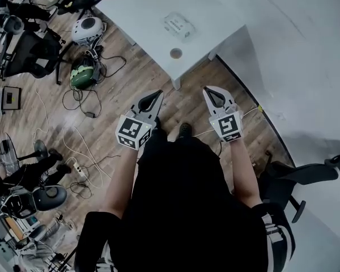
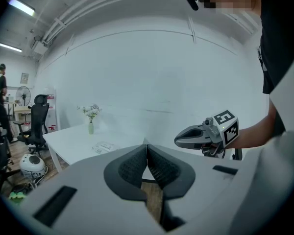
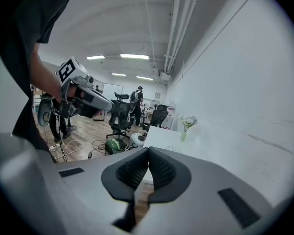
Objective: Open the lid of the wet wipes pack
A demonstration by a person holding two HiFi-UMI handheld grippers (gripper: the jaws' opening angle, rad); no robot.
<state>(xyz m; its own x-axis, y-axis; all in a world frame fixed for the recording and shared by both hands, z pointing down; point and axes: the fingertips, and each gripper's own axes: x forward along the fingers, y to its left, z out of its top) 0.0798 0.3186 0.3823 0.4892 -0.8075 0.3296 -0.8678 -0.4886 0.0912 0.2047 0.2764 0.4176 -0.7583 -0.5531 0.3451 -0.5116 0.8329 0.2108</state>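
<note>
The wet wipes pack (image 1: 178, 25) lies flat on the white table (image 1: 141, 10), well ahead of both grippers; it also shows small in the left gripper view as a pale pack (image 2: 103, 147) and faintly in the right gripper view (image 3: 173, 150). My left gripper (image 1: 158, 94) is held over the wooden floor short of the table, jaws shut with nothing between them. My right gripper (image 1: 207, 90) hangs beside it at the same height, also shut and empty. Each gripper sees the other: the right one (image 2: 179, 141) and the left one (image 3: 108, 104).
A small round object (image 1: 175, 53) sits near the table's near edge. A vase of flowers (image 2: 91, 116) stands at the table's far end. Office chairs (image 1: 28, 52), a green bag (image 1: 82, 75), cables and a power strip (image 1: 79, 166) litter the floor at left. A black chair (image 1: 306, 174) stands at right.
</note>
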